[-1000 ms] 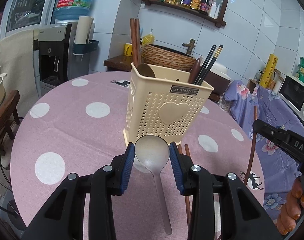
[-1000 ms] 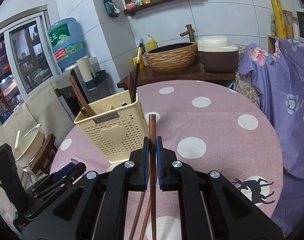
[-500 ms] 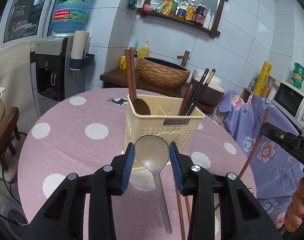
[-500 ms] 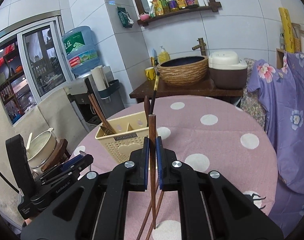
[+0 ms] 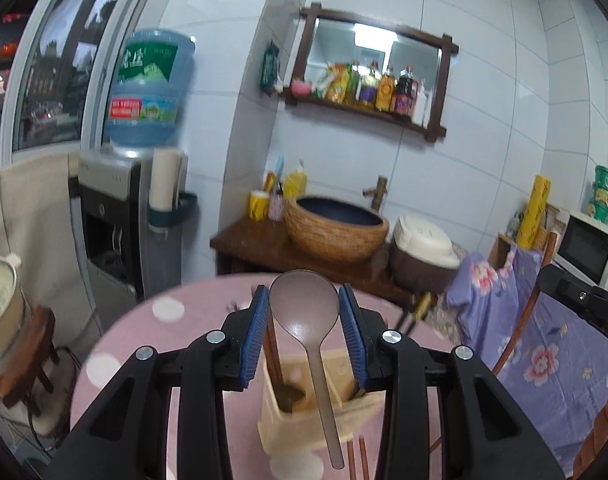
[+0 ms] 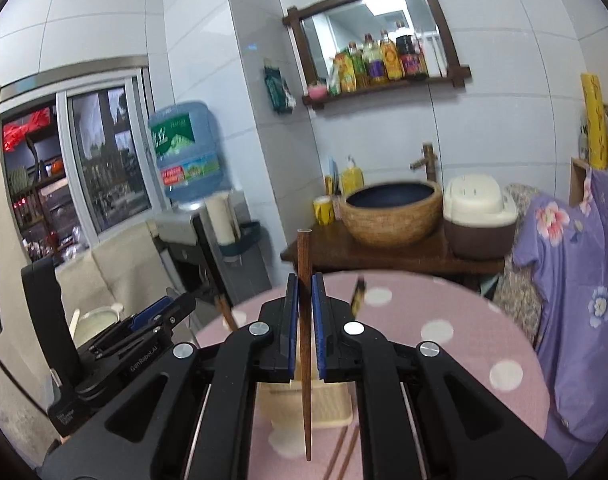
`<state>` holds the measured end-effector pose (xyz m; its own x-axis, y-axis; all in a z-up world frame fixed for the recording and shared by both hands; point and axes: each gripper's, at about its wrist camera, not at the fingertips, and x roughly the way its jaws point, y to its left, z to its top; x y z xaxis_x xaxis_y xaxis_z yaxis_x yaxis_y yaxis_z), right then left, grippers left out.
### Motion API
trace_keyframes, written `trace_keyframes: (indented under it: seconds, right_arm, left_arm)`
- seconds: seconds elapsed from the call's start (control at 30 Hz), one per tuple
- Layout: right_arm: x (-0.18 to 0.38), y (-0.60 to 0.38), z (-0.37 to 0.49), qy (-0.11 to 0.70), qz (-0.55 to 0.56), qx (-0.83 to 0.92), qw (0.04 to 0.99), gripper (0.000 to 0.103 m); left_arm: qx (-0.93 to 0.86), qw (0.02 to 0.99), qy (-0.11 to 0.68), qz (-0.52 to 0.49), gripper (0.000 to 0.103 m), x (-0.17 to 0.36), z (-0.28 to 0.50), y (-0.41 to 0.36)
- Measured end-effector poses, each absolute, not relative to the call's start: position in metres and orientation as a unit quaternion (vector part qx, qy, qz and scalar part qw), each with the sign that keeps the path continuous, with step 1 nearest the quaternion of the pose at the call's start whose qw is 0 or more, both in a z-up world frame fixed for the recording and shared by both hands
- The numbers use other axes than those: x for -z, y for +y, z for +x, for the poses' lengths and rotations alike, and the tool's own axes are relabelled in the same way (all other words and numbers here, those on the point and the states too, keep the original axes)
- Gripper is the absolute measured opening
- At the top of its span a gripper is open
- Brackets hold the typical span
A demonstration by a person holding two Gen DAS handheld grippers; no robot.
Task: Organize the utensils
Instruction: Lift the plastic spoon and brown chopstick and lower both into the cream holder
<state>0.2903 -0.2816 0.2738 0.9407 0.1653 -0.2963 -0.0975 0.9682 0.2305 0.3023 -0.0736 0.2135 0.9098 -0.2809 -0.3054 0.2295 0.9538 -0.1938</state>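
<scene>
My left gripper (image 5: pixel 304 312) is shut on a translucent grey spoon (image 5: pixel 306 320), bowl up and handle hanging down, held above the cream utensil basket (image 5: pixel 296 420) on the pink dotted table (image 5: pixel 152 320). The basket holds brown chopsticks and a spoon. My right gripper (image 6: pixel 304 304) is shut on a brown chopstick (image 6: pixel 304 320), held upright above the basket (image 6: pixel 327 404). Two more brown chopsticks (image 6: pixel 343 456) lie on the table beside the basket. The left gripper (image 6: pixel 152 320) shows at the left of the right wrist view.
Behind the table stand a wooden counter with a woven basin (image 5: pixel 335 228) and a rice cooker (image 5: pixel 419 256). A water dispenser (image 5: pixel 116 216) is at the left. A chair draped in purple floral cloth (image 5: pixel 543 340) is at the right.
Both grippers have risen well above the table, carrying the spoon and the chopstick. The basket now lies below them instead of in front.
</scene>
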Motion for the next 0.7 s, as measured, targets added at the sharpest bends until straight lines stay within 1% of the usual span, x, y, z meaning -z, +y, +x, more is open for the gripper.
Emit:
trace_keyframes:
  seconds: [0.13, 0.23, 0.4, 0.57, 0.7]
  right_arm:
    - [-0.301, -0.277, 0.317, 0.125, 0.104, -0.058, 0.985, 0.008]
    - [-0.303, -0.269, 0.334, 0.112, 0.089, -0.045, 0.989, 0.008]
    - [-0.271, -0.264, 0.355, 0.116, 0.084, -0.035, 0.989, 0.008]
    - [-0.233, -0.262, 0.366, 0.148, 0.088, -0.033, 0.984, 0.008]
    - [-0.21, -0.26, 0.366, 0.168, 0.083, -0.033, 0.982, 0.008]
  left_arm:
    - [0.109, 0.983, 0.125, -0.078, 0.036, -0.238, 0.32, -0.082]
    - [0.092, 0.987, 0.11, -0.066, 0.036, -0.241, 0.333, -0.094]
    - [0.083, 0.988, 0.125, -0.045, 0.036, -0.204, 0.349, -0.109]
    - [0.086, 0.982, 0.158, -0.047, 0.036, -0.168, 0.352, -0.11]
    - [0.091, 0.981, 0.168, -0.031, 0.036, -0.153, 0.347, -0.113]
